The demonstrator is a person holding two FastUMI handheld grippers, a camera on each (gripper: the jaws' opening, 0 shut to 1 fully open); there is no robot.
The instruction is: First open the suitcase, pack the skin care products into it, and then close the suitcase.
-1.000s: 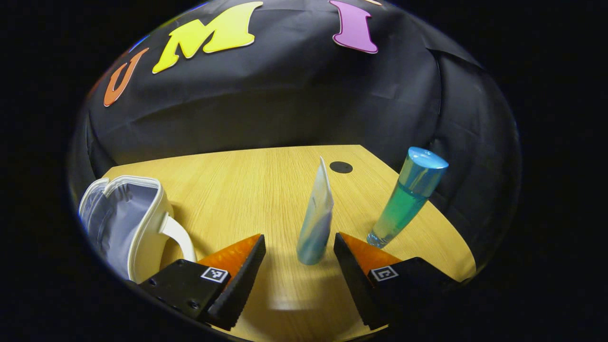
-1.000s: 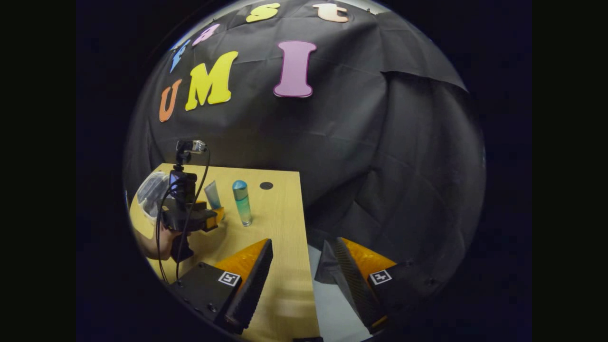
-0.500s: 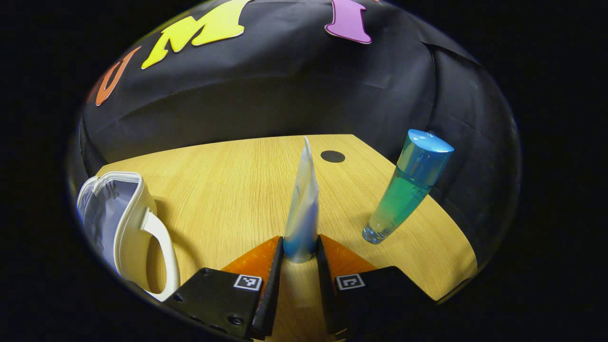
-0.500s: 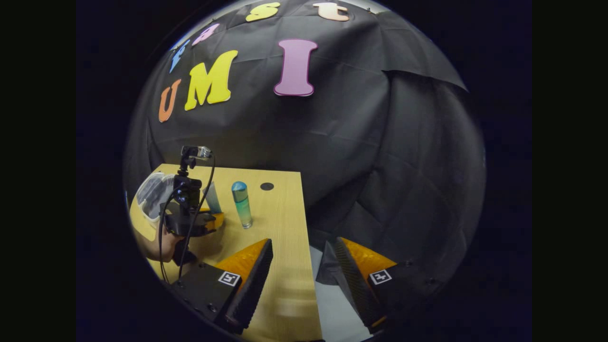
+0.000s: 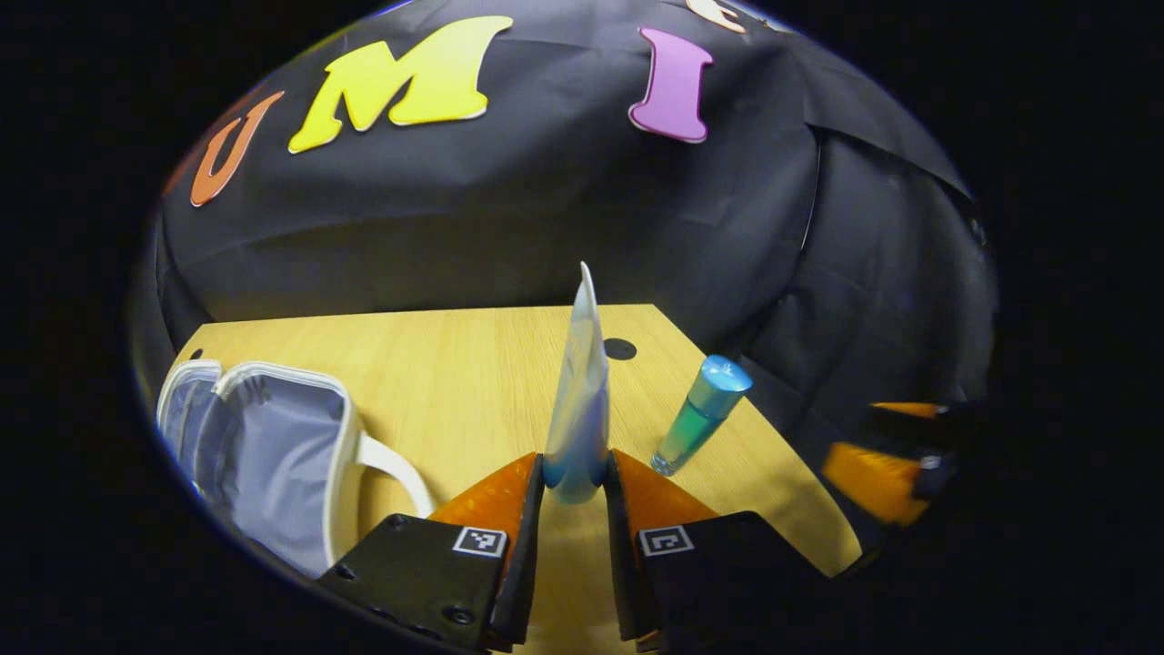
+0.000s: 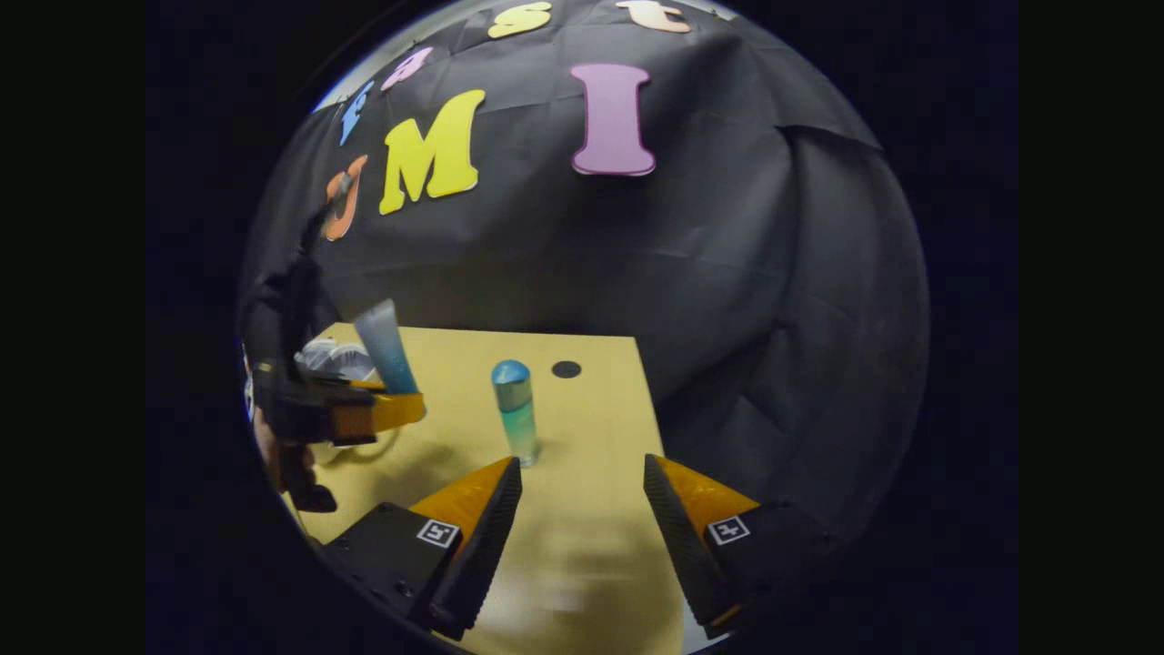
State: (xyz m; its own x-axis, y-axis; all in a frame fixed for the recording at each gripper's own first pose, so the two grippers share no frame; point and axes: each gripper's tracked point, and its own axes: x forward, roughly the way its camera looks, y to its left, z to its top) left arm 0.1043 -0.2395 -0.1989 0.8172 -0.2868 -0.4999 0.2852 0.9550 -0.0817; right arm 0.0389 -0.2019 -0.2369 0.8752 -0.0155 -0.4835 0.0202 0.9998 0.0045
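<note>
A pale tube with a blue cap end (image 5: 578, 400) stands upright between my left gripper's fingers, cap down; my left gripper (image 5: 573, 482) is shut on it and holds it off the wooden table (image 5: 436, 382). In the right gripper view the tube (image 6: 386, 346) and left gripper (image 6: 377, 411) hang above the table at the left. The white suitcase (image 5: 264, 455) lies open at the left, its grey lining showing. A teal bottle with a blue cap (image 5: 700, 414) stands on the table; it also stands just beyond my right gripper (image 6: 575, 473), which is open with nothing between its fingers.
A small black round hole (image 5: 620, 348) sits near the table's far right corner. The table's right edge (image 6: 650, 409) drops off to dark cloth. A hand (image 6: 277, 455) holds the left gripper. My right gripper (image 5: 878, 455) appears blurred at the right in the left gripper view.
My left gripper closed on the tube and has lifted it up off the table. My right gripper has moved left over the table toward the teal bottle.
</note>
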